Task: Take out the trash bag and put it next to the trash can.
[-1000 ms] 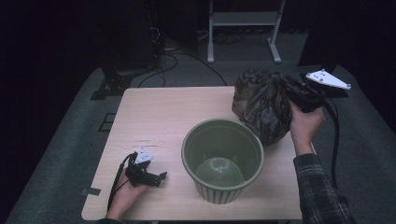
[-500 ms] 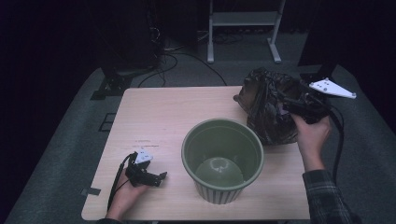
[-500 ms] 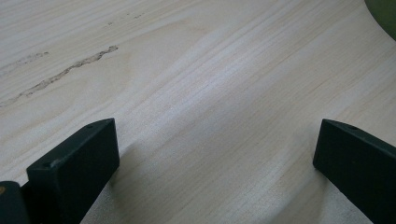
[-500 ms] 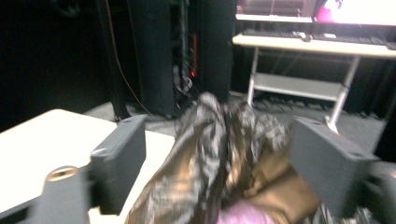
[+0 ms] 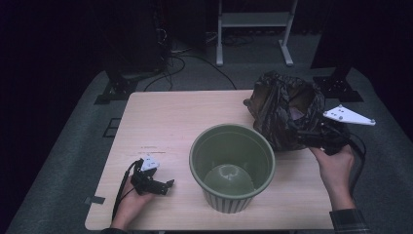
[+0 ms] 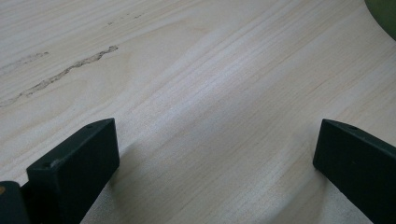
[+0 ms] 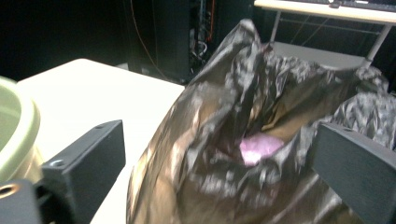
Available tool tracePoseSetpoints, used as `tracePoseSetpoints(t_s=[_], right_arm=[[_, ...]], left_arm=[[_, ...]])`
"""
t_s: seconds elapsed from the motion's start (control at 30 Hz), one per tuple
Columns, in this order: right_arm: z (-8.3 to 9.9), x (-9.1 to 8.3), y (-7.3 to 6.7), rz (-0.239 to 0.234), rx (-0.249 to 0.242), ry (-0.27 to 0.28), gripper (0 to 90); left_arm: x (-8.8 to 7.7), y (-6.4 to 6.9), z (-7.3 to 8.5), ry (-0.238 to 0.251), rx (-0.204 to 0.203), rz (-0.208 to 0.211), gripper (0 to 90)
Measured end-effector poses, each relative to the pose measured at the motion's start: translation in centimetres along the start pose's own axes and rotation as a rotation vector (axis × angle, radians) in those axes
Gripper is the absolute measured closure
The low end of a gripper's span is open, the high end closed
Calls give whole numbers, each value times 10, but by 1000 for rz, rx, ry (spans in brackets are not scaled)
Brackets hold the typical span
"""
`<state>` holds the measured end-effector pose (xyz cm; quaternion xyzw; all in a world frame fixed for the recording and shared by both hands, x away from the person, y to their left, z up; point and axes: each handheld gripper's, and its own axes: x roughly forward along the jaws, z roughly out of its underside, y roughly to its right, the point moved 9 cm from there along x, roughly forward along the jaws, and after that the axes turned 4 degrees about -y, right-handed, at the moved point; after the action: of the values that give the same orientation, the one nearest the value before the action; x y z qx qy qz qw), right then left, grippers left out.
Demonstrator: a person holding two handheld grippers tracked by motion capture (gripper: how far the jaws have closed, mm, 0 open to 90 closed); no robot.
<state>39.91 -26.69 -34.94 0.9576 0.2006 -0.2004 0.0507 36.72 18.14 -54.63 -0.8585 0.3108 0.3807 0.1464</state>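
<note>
While the right claw point(image 5: 304, 138) stands beside the crumpled black bag point(image 5: 285, 109) at the counter's point(image 5: 165, 117) right edge, its jaws have just spread wide, releasing it. Left claw point(image 5: 163, 185): open, idle. Next, probably: regrip bag toward green bucket point(image 5: 231, 165).

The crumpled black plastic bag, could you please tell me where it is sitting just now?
In the high view, the crumpled black plastic bag sits at the wooden table's far right corner, just behind and right of the green ribbed bin, with the right gripper beside it.
</note>
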Motion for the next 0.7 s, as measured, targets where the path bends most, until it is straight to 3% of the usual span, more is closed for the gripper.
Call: tracePoseSetpoints(t_s=[0.23, 0.6, 0.7], right_arm=[[18, -8, -10, -37, -6, -34, 20], [61, -15, -18, -75, 3, -100, 20], [79, -16, -22, -88, -9, -140, 19]], left_arm=[[0, 0, 0, 0, -1, 0, 0], [0, 0, 0, -2, -1, 0, 0], [0, 0, 0, -2, -1, 0, 0]])
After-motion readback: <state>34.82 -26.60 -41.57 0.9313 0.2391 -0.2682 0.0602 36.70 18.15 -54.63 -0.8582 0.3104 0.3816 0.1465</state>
